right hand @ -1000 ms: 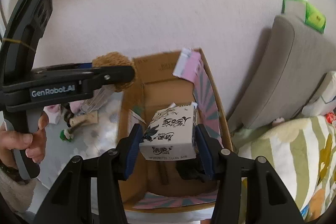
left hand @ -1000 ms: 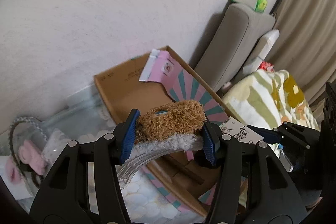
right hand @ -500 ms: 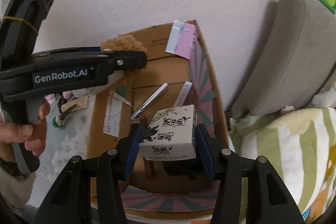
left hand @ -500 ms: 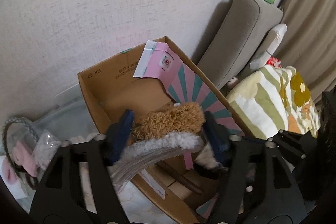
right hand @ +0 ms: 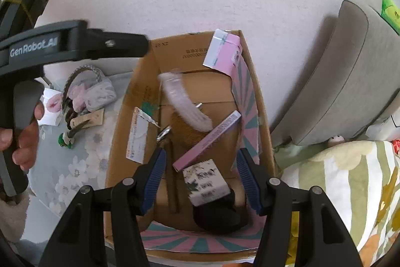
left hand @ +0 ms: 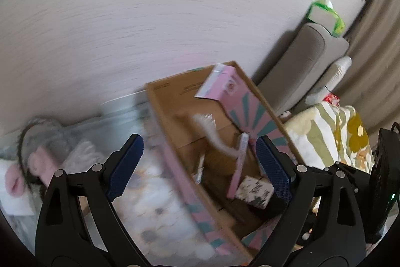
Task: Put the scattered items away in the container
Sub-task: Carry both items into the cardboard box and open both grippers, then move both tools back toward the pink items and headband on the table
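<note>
The cardboard box (right hand: 140,81) stands open against the wall; it also shows in the left wrist view (left hand: 160,101). Inside lie the fuzzy brown and white headband (right hand: 185,104), blurred, a small white printed carton (right hand: 206,182), a pink flat box (right hand: 207,139) and a metal tool (right hand: 163,133). The headband (left hand: 212,134) and carton (left hand: 253,192) also show in the left wrist view. My left gripper (left hand: 198,167) is open and empty above the box's left wall. My right gripper (right hand: 201,174) is open and empty above the carton.
Hair accessories (right hand: 85,89), a clear bag (right hand: 100,94) and a small green item (right hand: 65,140) lie on the floral cloth (right hand: 75,167) left of the box. A grey cushion (right hand: 345,71) and a striped blanket (right hand: 350,187) are to the right.
Both grippers have opened. The headband dropped from the left gripper into the box, and the white carton dropped from the right gripper onto the box floor.
</note>
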The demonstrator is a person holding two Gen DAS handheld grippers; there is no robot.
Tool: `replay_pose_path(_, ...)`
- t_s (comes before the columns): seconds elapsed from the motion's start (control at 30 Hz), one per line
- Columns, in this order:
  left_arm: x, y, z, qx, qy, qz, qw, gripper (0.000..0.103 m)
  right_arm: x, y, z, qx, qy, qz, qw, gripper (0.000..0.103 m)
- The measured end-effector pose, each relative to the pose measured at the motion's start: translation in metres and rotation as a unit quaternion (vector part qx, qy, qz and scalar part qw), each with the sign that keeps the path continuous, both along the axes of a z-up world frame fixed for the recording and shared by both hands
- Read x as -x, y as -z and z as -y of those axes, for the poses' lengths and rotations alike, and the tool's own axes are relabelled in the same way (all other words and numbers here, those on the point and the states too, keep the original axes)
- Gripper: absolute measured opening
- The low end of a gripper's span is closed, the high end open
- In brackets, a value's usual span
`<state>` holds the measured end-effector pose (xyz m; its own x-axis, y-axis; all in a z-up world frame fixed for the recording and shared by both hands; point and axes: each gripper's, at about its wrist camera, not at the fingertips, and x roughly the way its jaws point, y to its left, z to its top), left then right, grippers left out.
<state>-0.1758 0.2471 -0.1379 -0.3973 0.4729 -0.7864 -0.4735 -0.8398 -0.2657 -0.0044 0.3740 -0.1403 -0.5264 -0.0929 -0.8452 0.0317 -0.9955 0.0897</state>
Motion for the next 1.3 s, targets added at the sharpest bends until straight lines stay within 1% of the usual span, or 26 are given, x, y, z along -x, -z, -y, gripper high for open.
replay_pose_path(0.17, -0.006, -0.003, 0.05, 0.018, -0.039, -0.008, 0.9991, 0.091, 0.005, -0.011, 0.021, 0.011, -0.016, -0.015, 1.0, 0.055)
replay_pose_path(0.3, -0.013, -0.002, 0.103, 0.042, -0.085, -0.012, 0.9954, 0.091, 0.013, -0.019, 0.052, 0.007, -0.045, -0.026, 0.999, 0.055)
replay_pose_path(0.43, -0.018, 0.003, 0.169, 0.066, -0.144, -0.006, 0.9874, 0.091, 0.023, -0.021, 0.084, 0.012, -0.078, -0.027, 0.997, 0.055)
replay_pose_path(0.47, -0.019, 0.004, 0.18, 0.07, -0.154, -0.005, 0.9856, 0.091, 0.026, -0.02, 0.094, 0.012, -0.087, -0.025, 0.996, 0.055)
replay_pose_path(0.53, -0.019, 0.01, 0.213, 0.084, -0.184, -0.003, 0.9793, 0.092, 0.032, -0.016, 0.112, 0.013, -0.103, -0.02, 0.994, 0.055)
replay_pose_path(0.63, -0.017, 0.02, 0.25, 0.098, -0.214, 0.003, 0.972, 0.092, 0.043, -0.008, 0.139, 0.014, -0.126, -0.01, 0.992, 0.055)
replay_pose_path(0.77, -0.007, 0.038, 0.29, 0.096, -0.245, 0.006, 0.9648, 0.095, 0.067, 0.01, 0.17, 0.019, -0.147, 0.014, 0.989, 0.055)
replay_pose_path(0.87, 0.007, 0.059, 0.312, 0.073, -0.259, 0.027, 0.9628, 0.095, 0.093, 0.026, 0.19, 0.03, -0.153, 0.03, 0.987, 0.055)
replay_pose_path(0.93, 0.017, 0.073, 0.322, 0.053, -0.264, 0.04, 0.9623, 0.095, 0.114, 0.041, 0.202, 0.049, -0.142, 0.053, 0.987, 0.055)
replay_pose_path(1.0, 0.022, 0.081, 0.327, 0.046, -0.265, 0.043, 0.9623, 0.095, 0.126, 0.052, 0.205, 0.092, -0.122, 0.07, 0.986, 0.055)
replay_pose_path(1.1, 0.032, 0.094, 0.328, 0.058, -0.259, 0.043, 0.963, 0.095, 0.139, 0.07, 0.204, 0.148, -0.079, 0.091, 0.982, 0.055)
replay_pose_path(1.17, 0.039, 0.102, 0.329, 0.064, -0.255, 0.044, 0.9638, 0.095, 0.144, 0.082, 0.201, 0.167, -0.045, 0.106, 0.979, 0.055)
replay_pose_path(1.2, 0.042, 0.106, 0.33, 0.065, -0.252, 0.045, 0.9644, 0.095, 0.147, 0.088, 0.199, 0.179, -0.027, 0.114, 0.977, 0.055)
replay_pose_path(1.27, 0.046, 0.11, 0.331, 0.062, -0.248, 0.048, 0.9655, 0.095, 0.151, 0.101, 0.192, 0.216, 0.019, 0.129, 0.968, 0.055)
replay_pose_path(1.3, 0.049, 0.112, 0.331, 0.061, -0.248, 0.05, 0.9656, 0.095, 0.153, 0.107, 0.186, 0.242, 0.048, 0.134, 0.96, 0.055)
